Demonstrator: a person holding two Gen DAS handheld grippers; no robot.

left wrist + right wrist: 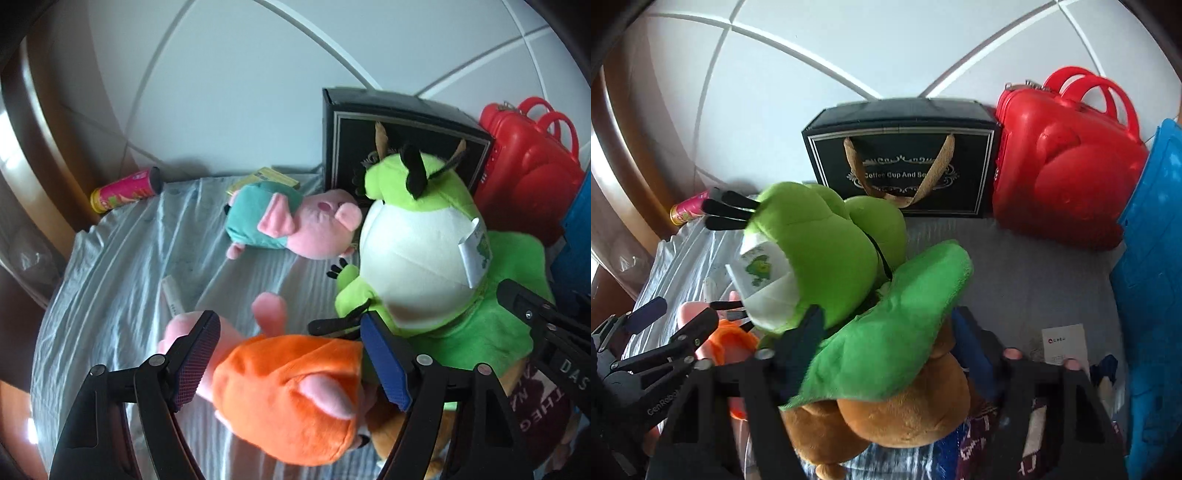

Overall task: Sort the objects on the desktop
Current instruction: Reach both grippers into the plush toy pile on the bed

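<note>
My left gripper (288, 350) straddles an orange-dressed pink pig plush (291, 391); its blue pads (384, 362) sit at both sides of it with small gaps. A second pig plush in a teal dress (291, 221) lies farther back on the pale cloth (122, 288). A big green frog plush (417, 258) lies to the right. In the right wrist view the frog (831, 251) and its dark green cape (897, 325) lie over a brown plush (905, 410) between my right gripper's fingers (886, 332), which look spread around them.
A black gift box (905, 155) stands at the back against the white wall, a red plastic case (1067, 158) beside it and a blue bin (1152, 258) at the right. A pink snack can (125, 190) lies at the back left. A white card (1065, 341) lies on the cloth.
</note>
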